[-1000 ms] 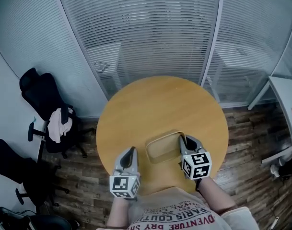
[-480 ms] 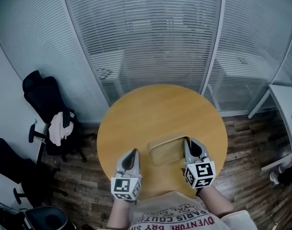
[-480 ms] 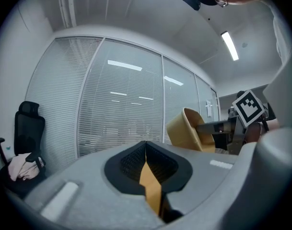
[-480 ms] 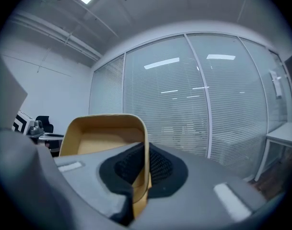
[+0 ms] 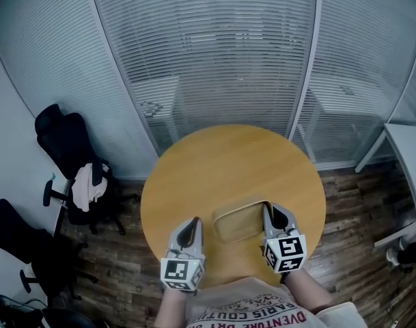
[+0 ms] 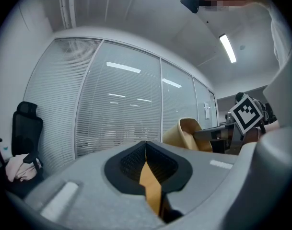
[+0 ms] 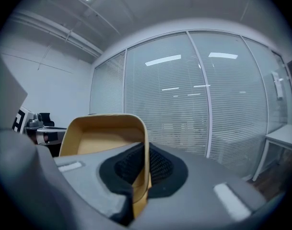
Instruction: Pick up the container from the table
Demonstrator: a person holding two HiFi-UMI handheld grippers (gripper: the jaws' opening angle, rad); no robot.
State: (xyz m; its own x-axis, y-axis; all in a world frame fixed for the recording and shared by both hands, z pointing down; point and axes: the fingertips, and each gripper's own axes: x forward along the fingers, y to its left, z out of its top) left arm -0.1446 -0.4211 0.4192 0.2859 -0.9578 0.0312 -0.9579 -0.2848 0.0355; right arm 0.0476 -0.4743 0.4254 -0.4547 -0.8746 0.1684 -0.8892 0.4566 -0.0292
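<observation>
A tan rectangular container [image 5: 238,224] hangs over the near part of the round wooden table [image 5: 221,162]. My right gripper [image 5: 268,210] is shut on its right wall. In the right gripper view the thin wall [image 7: 145,143] is pinched between the black pads and the open container [image 7: 100,138] stretches to the left. The left gripper view shows the container [image 6: 188,133] tilted and held up by the right gripper [image 6: 246,114]. My left gripper [image 5: 193,223] hovers at the table's near edge, left of the container and apart from it. Its jaws [image 6: 146,146] are shut on nothing.
Glass partitions with blinds [image 5: 214,53] curve behind the table. Black office chairs [image 5: 61,139] stand on the wooden floor at left, one with a light cloth [image 5: 88,182] draped on it. A white table [image 5: 409,142] is at the right edge.
My right gripper has risen slightly with the container in its grip. The left gripper has stayed where it was.
</observation>
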